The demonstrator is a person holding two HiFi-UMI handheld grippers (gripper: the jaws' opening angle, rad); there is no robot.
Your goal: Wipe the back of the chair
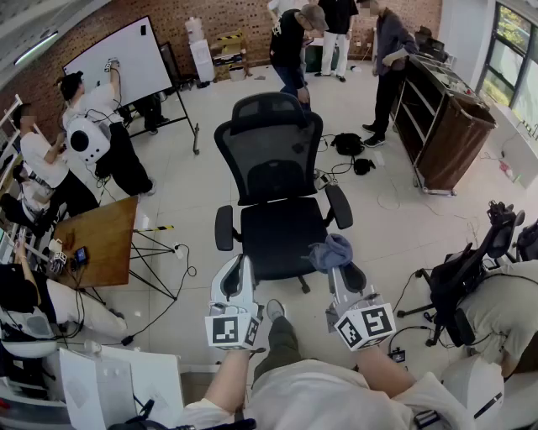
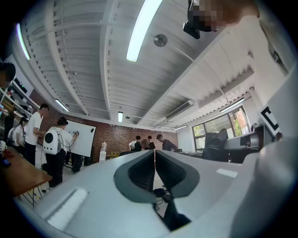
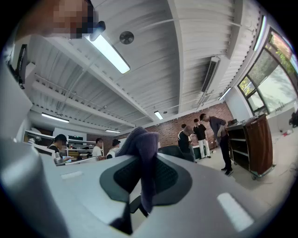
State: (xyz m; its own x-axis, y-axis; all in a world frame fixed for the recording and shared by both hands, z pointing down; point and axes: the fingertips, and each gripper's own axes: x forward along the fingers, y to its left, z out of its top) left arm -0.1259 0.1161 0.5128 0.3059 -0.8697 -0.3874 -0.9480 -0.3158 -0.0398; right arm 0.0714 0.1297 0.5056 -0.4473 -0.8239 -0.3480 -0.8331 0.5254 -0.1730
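— Black mesh office chair point(image 1: 273, 168) stands mid-floor, seat towards us, its back on the far side.
— Right gripper point(image 1: 336, 270) clamps a crumpled blue-grey cloth point(image 1: 330, 252) over the seat's right edge. Left gripper point(image 1: 239, 270): jaws pressed together, empty.

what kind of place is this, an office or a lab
Likely a shared office or lab workspace: a black mesh office chair on a tiled floor, a whiteboard on a stand by a brick wall, and a wooden desk with devices on it.
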